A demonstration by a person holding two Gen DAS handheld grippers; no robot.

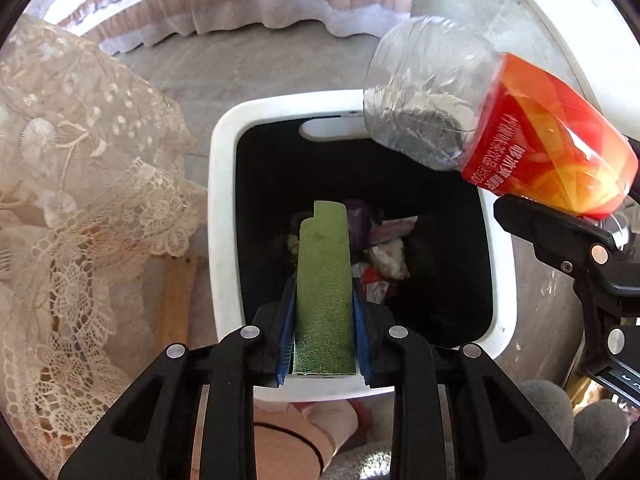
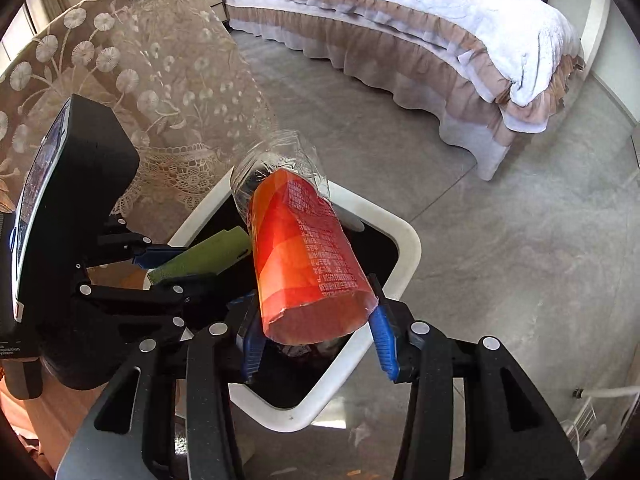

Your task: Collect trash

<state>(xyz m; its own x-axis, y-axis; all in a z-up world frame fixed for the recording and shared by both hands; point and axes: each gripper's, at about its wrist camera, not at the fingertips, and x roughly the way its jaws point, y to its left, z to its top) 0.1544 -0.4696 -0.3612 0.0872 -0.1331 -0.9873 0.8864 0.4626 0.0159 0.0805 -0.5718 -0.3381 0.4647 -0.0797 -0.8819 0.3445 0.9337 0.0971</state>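
Observation:
A white trash bin [image 1: 224, 216] with a black liner stands on the floor; several wrappers [image 1: 384, 256] lie in it. My left gripper [image 1: 324, 344] is shut on a flat green piece [image 1: 324, 280] and holds it over the bin's opening. My right gripper [image 2: 316, 344] is shut on a clear plastic bottle with an orange label [image 2: 304, 264], tilted above the bin [image 2: 408, 256]. The bottle [image 1: 500, 132] shows at upper right in the left wrist view, over the bin's far right corner. The left gripper and green piece [image 2: 204, 256] show in the right wrist view.
A lace-covered table [image 1: 80, 208] stands close to the bin's left side. A bed with a ruffled skirt [image 2: 400, 40] lies across the grey floor [image 2: 500, 240] beyond. A person's legs [image 1: 304, 432] are below the left gripper.

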